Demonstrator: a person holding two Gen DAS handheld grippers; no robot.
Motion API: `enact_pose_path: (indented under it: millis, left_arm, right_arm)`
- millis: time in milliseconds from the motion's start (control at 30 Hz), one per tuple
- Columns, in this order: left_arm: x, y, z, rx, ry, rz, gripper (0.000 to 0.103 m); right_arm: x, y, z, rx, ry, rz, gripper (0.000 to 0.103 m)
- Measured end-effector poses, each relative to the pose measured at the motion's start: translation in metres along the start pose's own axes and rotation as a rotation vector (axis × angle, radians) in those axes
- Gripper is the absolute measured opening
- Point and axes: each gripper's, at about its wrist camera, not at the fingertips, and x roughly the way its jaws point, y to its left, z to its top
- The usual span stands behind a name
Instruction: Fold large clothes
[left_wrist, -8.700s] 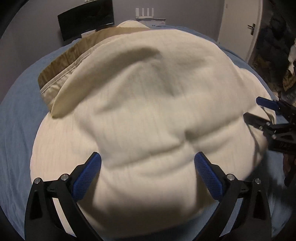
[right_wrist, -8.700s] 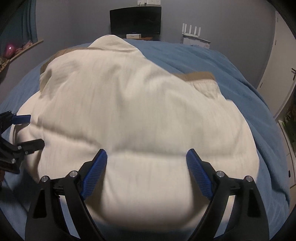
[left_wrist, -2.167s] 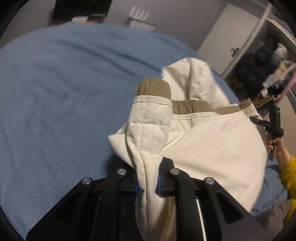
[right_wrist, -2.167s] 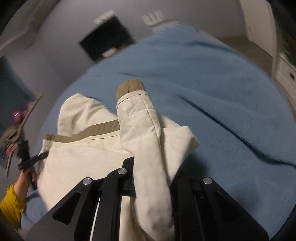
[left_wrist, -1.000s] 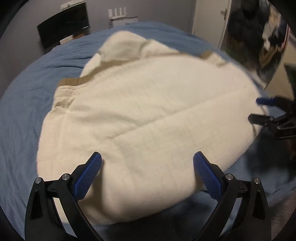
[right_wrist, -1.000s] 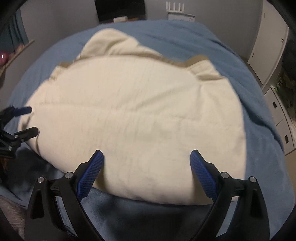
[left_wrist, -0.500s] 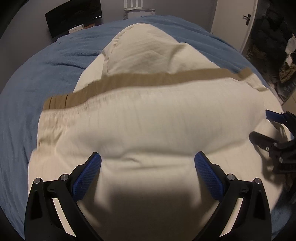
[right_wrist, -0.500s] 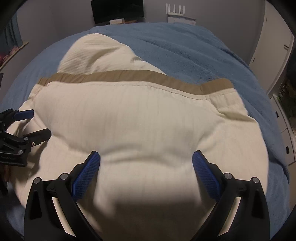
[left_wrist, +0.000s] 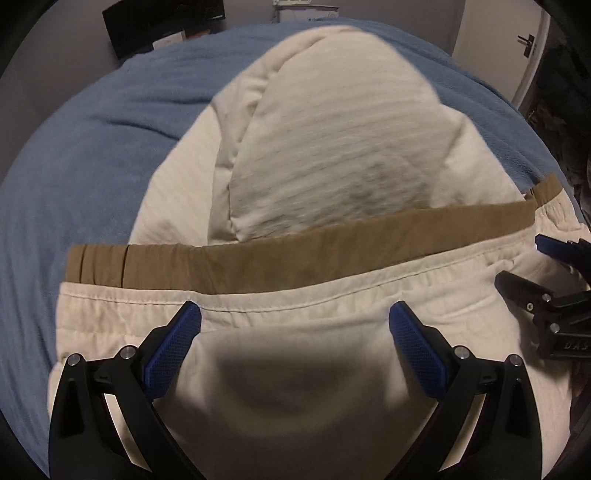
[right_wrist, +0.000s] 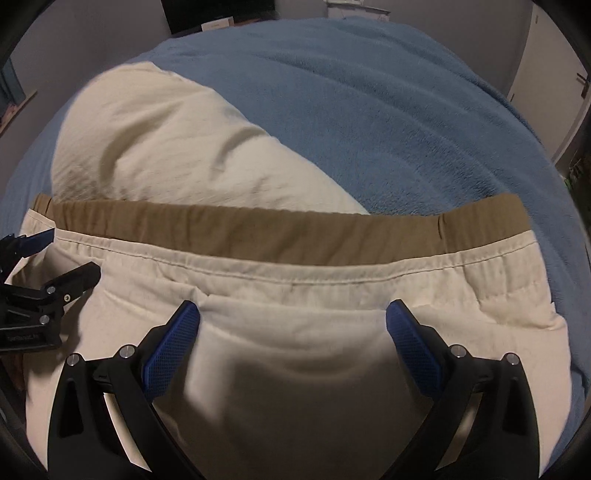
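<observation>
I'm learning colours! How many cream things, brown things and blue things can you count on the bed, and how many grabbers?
Cream: 1, the garment
Brown: 1, its waistband
Blue: 1, the blanket
Grabbers: 2, the left gripper and the right gripper, both open
Total: 5

cream garment (left_wrist: 332, 155): upper part motion-blurred; lower part cut off at the bottom edge
right claw (left_wrist: 543, 262): cropped by the right edge of the left wrist view
bed (right_wrist: 369, 92): partly hidden under the cloth
dark screen (left_wrist: 166, 22): too dim to read
</observation>
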Motion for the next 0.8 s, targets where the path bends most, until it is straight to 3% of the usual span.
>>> enact_pose_path:
  millis: [500,800]
  left_arm:
    - [0.012,-0.002,-0.009,-0.018,-0.026,-0.001,0.098]
    - [0.007,0.000,-0.022,-0.030,-0.049,-0.015,0.098]
  right_arm:
    - [0.011,0.003,-0.010,0.003,-0.022,-0.015,0.097]
    - [0.007,0.010,-0.033,0.010,-0.100,-0.015,0.097]
